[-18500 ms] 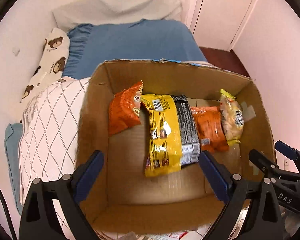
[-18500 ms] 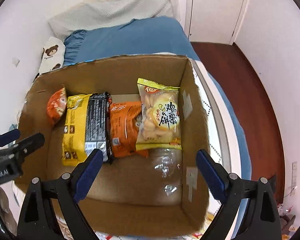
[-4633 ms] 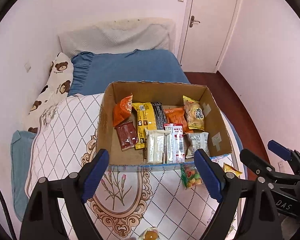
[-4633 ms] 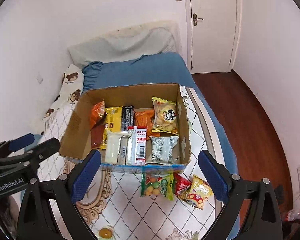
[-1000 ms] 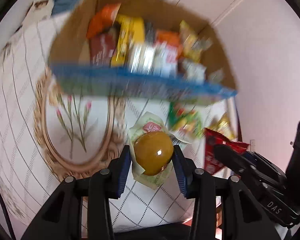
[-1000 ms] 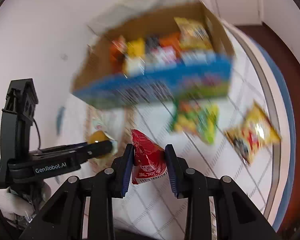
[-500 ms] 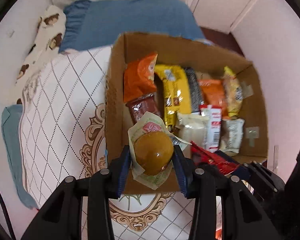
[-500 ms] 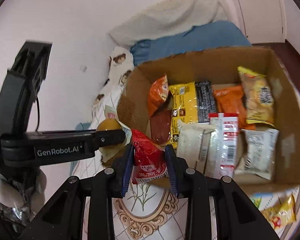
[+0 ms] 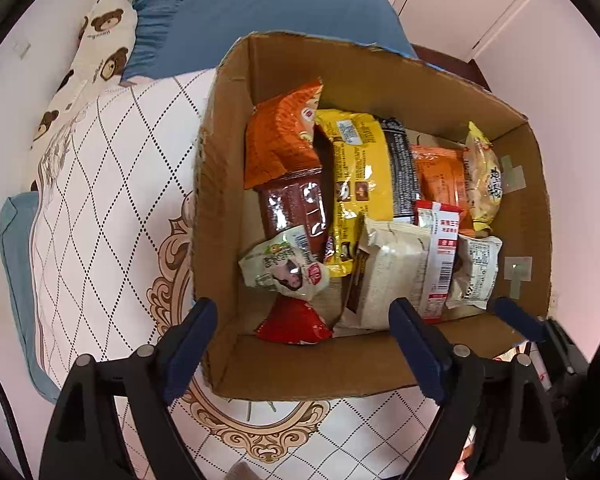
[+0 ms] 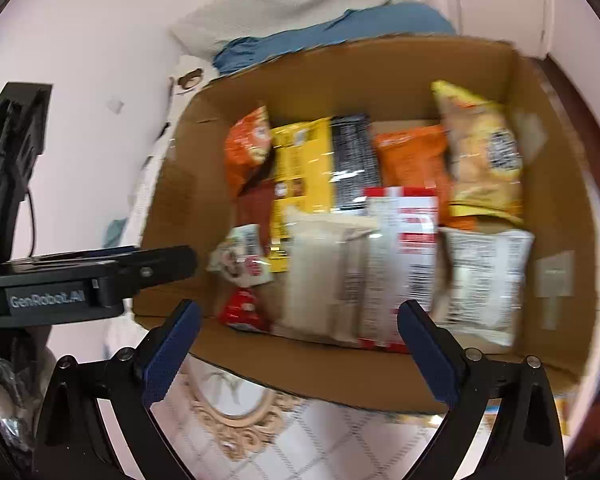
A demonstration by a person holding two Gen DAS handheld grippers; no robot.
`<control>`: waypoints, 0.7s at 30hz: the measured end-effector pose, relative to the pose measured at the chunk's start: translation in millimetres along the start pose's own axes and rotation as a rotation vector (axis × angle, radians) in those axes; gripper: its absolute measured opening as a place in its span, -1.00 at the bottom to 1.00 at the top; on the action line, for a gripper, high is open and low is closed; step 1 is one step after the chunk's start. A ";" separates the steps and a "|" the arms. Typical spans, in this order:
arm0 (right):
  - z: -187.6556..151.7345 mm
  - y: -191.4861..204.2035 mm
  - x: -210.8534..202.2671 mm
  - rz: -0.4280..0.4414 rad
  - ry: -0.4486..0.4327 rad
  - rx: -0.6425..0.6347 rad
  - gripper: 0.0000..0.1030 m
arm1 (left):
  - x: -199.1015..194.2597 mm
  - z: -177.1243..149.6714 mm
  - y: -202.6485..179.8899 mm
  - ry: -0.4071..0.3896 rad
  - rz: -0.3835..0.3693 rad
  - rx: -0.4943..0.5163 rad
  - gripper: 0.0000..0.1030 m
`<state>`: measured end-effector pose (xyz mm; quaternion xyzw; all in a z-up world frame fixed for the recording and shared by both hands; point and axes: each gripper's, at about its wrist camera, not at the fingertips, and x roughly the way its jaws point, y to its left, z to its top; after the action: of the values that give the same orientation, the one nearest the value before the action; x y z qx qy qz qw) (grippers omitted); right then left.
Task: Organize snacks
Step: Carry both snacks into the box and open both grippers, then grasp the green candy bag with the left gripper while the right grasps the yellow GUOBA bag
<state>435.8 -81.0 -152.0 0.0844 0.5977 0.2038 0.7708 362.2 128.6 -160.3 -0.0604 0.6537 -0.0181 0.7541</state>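
Container: brown open-topped cardboard box point(image 9: 220, 184) on the quilted bed cover, rows of packets inside.
Left gripper point(image 9: 304, 340): jaws opening, nothing between them.
Right gripper point(image 10: 298, 340): jaws opening, likewise empty.
Released items: pale crinkled round-cake wrapper point(image 9: 284, 266) and small red foil pouch point(image 9: 294, 320), lying at 7 o'clock on the box floor.
Handling: both look light, soft and slippery; pinch a sealed edge, since you may crush the middle.

One cardboard box point(image 9: 220, 168) holds ten snack packets point(image 9: 356, 176); two pillows point(image 9: 100, 44).
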 end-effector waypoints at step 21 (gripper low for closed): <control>-40.1 -40.7 -95.7 -0.325 -0.179 -0.025 0.96 | -51.1 -75.6 -45.6 -0.324 0.081 0.010 0.72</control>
<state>386.9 -162.0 -93.2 -0.0051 0.5300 0.0757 0.8446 282.6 83.7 -115.2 -0.0323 0.5256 0.0191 0.8499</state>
